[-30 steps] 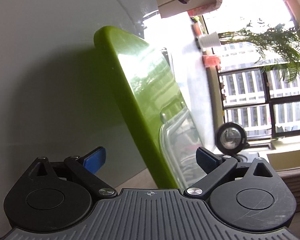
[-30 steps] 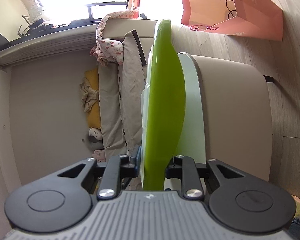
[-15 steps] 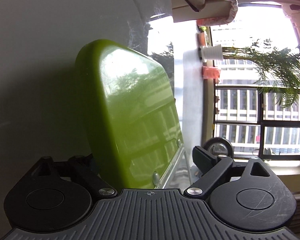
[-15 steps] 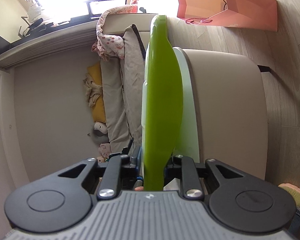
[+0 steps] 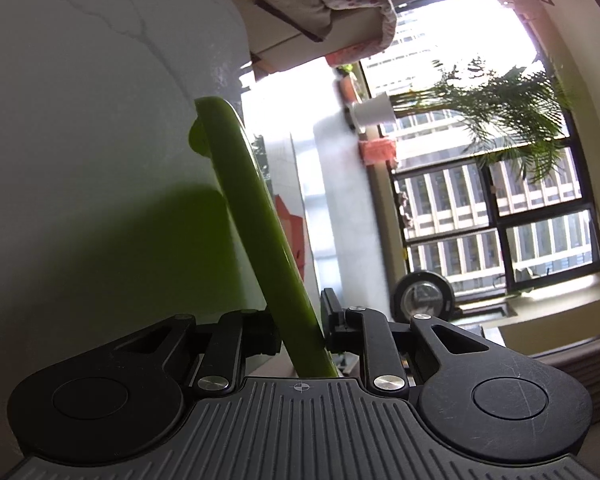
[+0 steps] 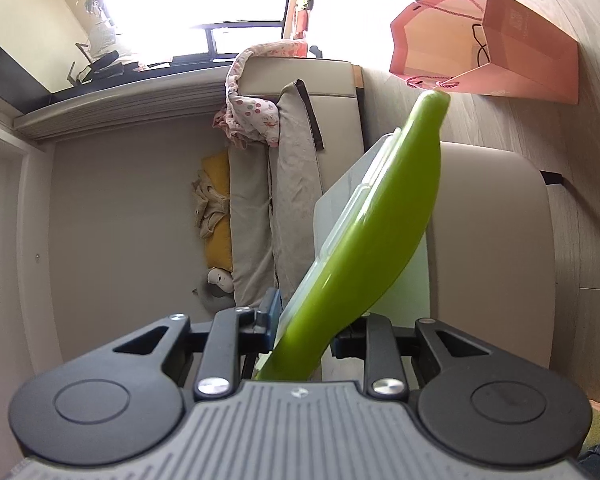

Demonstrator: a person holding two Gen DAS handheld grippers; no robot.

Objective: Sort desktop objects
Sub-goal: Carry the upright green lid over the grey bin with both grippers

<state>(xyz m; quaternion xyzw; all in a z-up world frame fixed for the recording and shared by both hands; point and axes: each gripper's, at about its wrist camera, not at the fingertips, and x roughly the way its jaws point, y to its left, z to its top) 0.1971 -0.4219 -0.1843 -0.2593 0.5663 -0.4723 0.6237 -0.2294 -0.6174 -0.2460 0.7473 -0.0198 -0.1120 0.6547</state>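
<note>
A flat green box with a clear plastic lid (image 6: 364,236) is held edge-on between both grippers. My left gripper (image 5: 302,330) is shut on its green edge (image 5: 260,216), next to the white tabletop (image 5: 80,128). My right gripper (image 6: 304,334) is shut on the box's other end, which tilts up to the right. The clear lid (image 6: 340,232) faces left in the right wrist view. The box's contents are hidden.
A pale sofa with a floral cloth (image 6: 256,116) and a grey cushion (image 6: 296,184) lies beyond the table. A pink paper bag (image 6: 488,44) stands on the wood floor. A potted palm (image 5: 500,120), a window and a round black fan (image 5: 424,296) show behind.
My left gripper has closed on the green box's edge; one second ago it was open around it. The box has tilted in the right gripper's view, from upright to leaning right.
</note>
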